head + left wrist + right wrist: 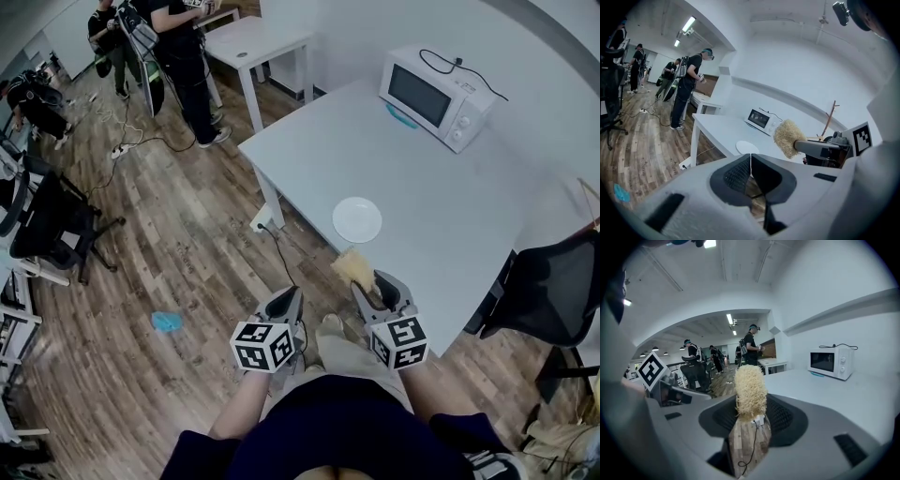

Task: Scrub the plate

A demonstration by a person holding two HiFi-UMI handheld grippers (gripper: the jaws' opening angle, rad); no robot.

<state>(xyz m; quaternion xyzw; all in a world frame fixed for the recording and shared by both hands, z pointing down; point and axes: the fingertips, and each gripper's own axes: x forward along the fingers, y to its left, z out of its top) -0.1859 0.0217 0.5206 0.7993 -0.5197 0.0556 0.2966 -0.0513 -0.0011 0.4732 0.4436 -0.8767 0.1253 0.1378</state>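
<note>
Nearest the operator, the left gripper (286, 298) has its jaws pressed together, empty. Beside it, the right gripper (373, 286) clamps a fibrous scrubber (351, 265). Beyond, the plate (357, 219) lies on the white table (450, 216), with the microwave (433, 94) farthest.

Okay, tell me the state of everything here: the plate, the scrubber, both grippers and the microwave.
plate: lying flat on the table, bare, untouched.
scrubber: gripped, not touching the plate.
left gripper: jaws shut, empty.
right gripper: jaws shut on the scrubber.
microwave: door closed.
</note>
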